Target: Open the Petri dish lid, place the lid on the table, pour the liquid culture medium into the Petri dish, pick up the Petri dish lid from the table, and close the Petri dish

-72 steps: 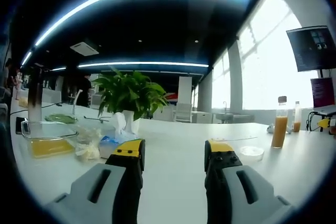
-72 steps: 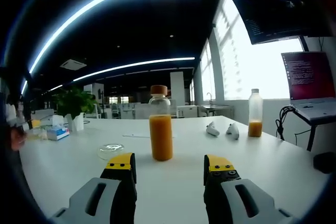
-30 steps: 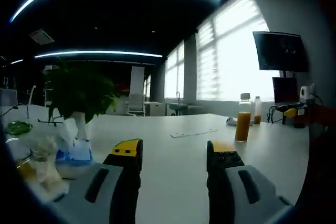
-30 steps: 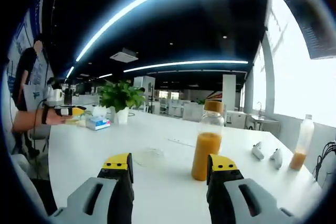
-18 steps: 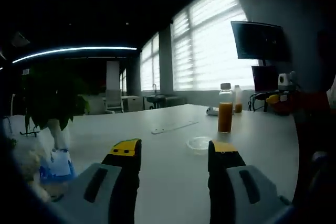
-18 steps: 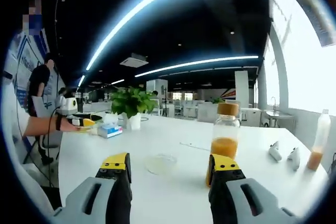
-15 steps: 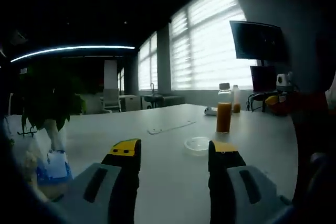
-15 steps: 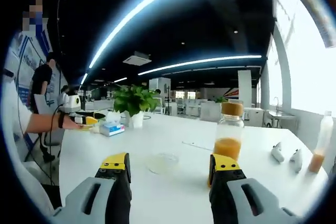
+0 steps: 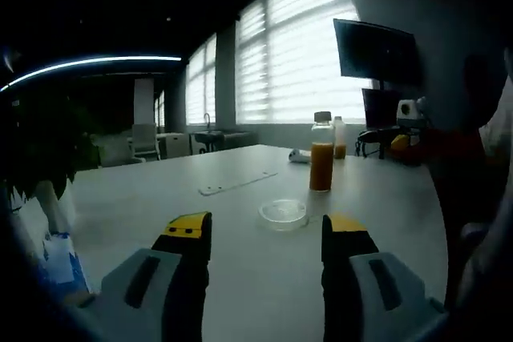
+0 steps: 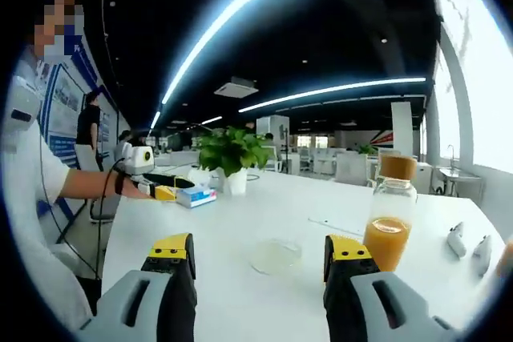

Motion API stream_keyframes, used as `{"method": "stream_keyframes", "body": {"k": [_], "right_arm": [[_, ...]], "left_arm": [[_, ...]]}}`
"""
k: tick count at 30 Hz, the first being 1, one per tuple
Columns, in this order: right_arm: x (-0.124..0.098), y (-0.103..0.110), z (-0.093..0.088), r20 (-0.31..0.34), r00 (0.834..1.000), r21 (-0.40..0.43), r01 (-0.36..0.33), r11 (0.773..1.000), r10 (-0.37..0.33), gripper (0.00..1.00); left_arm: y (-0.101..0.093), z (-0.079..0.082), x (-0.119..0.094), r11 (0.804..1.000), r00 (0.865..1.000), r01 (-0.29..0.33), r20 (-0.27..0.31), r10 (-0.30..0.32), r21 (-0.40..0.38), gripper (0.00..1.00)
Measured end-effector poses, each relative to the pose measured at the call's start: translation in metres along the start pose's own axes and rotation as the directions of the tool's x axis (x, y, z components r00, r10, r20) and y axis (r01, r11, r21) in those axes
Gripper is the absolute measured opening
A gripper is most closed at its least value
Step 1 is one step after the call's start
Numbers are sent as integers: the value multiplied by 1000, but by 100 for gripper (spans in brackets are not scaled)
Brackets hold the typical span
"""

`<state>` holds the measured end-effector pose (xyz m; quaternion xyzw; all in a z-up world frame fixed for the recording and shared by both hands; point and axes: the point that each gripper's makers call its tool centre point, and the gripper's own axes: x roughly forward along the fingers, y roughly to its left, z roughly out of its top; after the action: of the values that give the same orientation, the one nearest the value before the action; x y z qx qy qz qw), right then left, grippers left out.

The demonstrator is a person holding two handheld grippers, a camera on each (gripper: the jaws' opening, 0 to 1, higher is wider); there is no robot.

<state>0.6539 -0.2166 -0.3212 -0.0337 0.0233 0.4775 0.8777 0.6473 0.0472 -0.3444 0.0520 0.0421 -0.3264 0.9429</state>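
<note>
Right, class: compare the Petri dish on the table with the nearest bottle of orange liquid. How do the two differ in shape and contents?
The Petri dish is low, flat and round; the bottle stands tall and narrow. The Petri dish looks clear with no coloured liquid visible; the bottle holds orange liquid, filled only partway. The bottle has a tan cap. Both are transparent and stand on the white table.

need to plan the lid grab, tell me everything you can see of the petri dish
The Petri dish is a shallow round dish of clear plastic or glass, lying flat on the white table with its lid apparently on. It looks empty. It sits near the bottle of orange liquid, apart from it. Nothing touches it but the table; in both views it lies ahead between the open jaws.
</note>
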Motion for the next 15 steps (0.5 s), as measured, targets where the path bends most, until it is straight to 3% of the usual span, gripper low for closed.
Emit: {"method": "stream_keyframes", "body": {"k": [9, 15], "right_arm": [[27, 3, -14, -82, 994, -63, -78, 995, 73, 61], [46, -2, -29, -169, 980, -103, -118, 988, 100, 62]], "left_arm": [[-13, -8, 38, 993, 993, 99, -64, -95, 64, 53], [-20, -17, 65, 976, 977, 182, -130, -167, 116, 53]]}}
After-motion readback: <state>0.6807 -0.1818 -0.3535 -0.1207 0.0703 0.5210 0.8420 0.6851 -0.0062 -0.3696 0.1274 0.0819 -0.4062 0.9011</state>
